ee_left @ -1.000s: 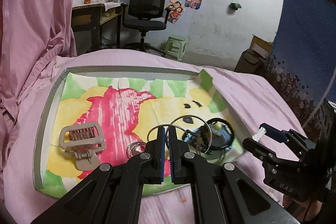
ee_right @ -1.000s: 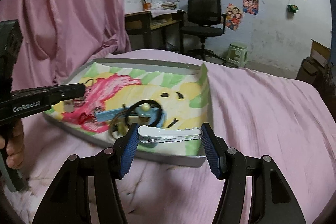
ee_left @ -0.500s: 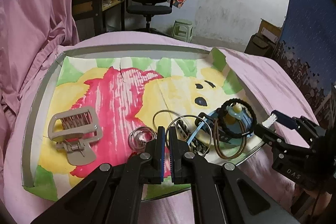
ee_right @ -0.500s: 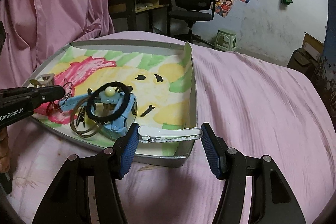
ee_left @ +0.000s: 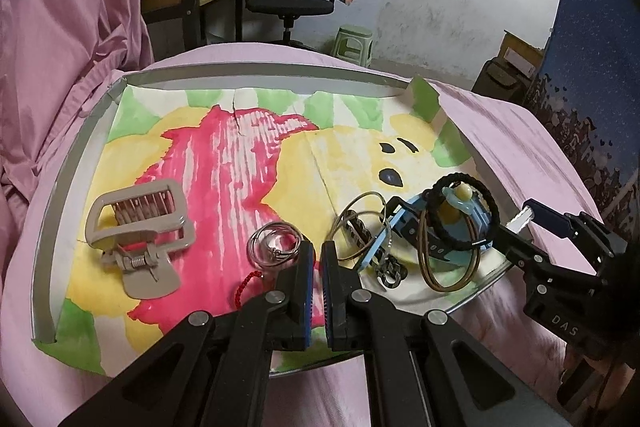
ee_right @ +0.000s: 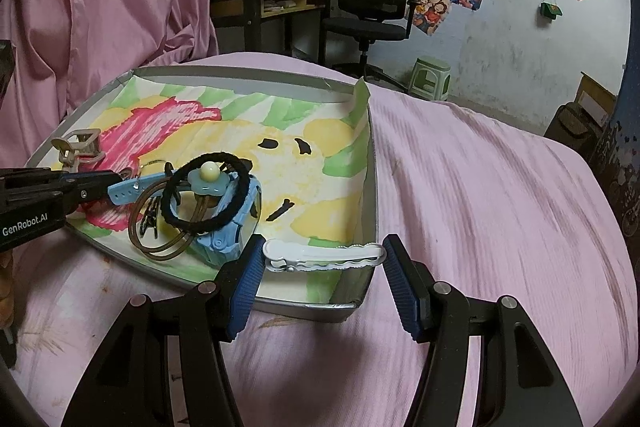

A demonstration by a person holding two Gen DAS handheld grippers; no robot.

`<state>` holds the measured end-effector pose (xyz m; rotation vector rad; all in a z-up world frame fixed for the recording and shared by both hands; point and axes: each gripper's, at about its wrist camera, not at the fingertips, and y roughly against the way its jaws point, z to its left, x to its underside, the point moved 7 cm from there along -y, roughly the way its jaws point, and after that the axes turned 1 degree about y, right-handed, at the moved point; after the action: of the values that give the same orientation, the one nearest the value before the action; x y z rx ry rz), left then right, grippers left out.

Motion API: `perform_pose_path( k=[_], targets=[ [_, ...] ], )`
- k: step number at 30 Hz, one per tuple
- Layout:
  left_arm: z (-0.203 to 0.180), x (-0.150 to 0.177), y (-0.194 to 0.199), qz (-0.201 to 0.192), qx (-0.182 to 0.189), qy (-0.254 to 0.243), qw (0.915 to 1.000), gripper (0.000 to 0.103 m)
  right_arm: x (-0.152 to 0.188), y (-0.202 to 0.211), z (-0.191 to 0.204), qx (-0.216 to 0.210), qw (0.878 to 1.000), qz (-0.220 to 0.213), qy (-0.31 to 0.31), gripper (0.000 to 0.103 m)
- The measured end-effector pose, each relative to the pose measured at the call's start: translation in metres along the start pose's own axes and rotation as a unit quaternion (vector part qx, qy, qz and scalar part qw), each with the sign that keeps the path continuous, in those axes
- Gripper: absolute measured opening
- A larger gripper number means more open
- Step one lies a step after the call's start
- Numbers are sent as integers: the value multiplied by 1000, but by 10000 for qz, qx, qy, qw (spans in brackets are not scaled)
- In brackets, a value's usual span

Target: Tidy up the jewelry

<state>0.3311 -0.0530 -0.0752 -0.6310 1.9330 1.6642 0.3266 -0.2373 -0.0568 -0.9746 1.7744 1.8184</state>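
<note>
From the left wrist camera, a shallow grey metal tray [ee_left: 72, 163] lined with a painted paper sheet in pink, yellow and green [ee_left: 224, 163] sits on a pink bedspread [ee_left: 520, 135]. The left gripper [ee_left: 314, 251] reaches in over the tray's near edge with its blue-padded fingers [ee_left: 306, 283] drawn together and nothing visibly caught between them; its tips sit just beside a small bundle of thin silver wire rings [ee_left: 274, 245]. A short red cord [ee_left: 246, 287] trails from those rings toward the near edge. Toward the tray's left edge lies a beige plastic claw hair clip with a metal spring [ee_left: 138, 231]. At the right edge is a tangled heap: a light blue watch with a strap [ee_left: 404, 227], a black fabric hair tie [ee_left: 464, 215], thin brown hoop bands [ee_left: 448, 259] and a dark chain link piece [ee_left: 390, 273]. The right gripper [ee_left: 524, 217] comes in at the tray's right edge.

From the right wrist camera, the right gripper [ee_right: 324, 255] hangs over the tray's near right corner [ee_right: 352, 291], clamped end to end on a white plastic scalloped hair clip [ee_right: 324, 254] (the clip spans the whole gap between the pads). The heap lies at the near edge, a pale blue flower charm with a cream bead [ee_right: 209, 179] resting on top of it. The left gripper [ee_right: 100, 183] enters from the left, its tip at the watch strap
</note>
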Motion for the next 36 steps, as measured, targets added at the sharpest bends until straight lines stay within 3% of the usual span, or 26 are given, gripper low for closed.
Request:
perform_pose_path(
  k=[9,13,18,28,31,33,36],
  targets=[
    [-1,3,1,35,-4,-2,10000,8,0,-2,-1,-20,9999,112,-5,55],
    [1,4,9,-137,-23,59,9999,41,0,0,-2,-10,10000,72,-33,59],
    [4,4,19,-304,9,137,9994,45,3,9,-3,-27,9999,-82,-109,62],
    [12,4,56,-943,-109,227,9952,83,-4,42,-5,-100,9973,-656,-299,76],
    [15,5,68,-1172,-203,259,9926,90,-5,54,-2,-128,9958,-831,-351,80],
    [19,6,75,-1267,-261,280,9912,93,-5,61,-1,-157,9946,-943,-400,89],
    [22,8,86,-1426,-356,275,9888,96,-6,72,1,-209,9926,-1109,-458,92]
  ],
)
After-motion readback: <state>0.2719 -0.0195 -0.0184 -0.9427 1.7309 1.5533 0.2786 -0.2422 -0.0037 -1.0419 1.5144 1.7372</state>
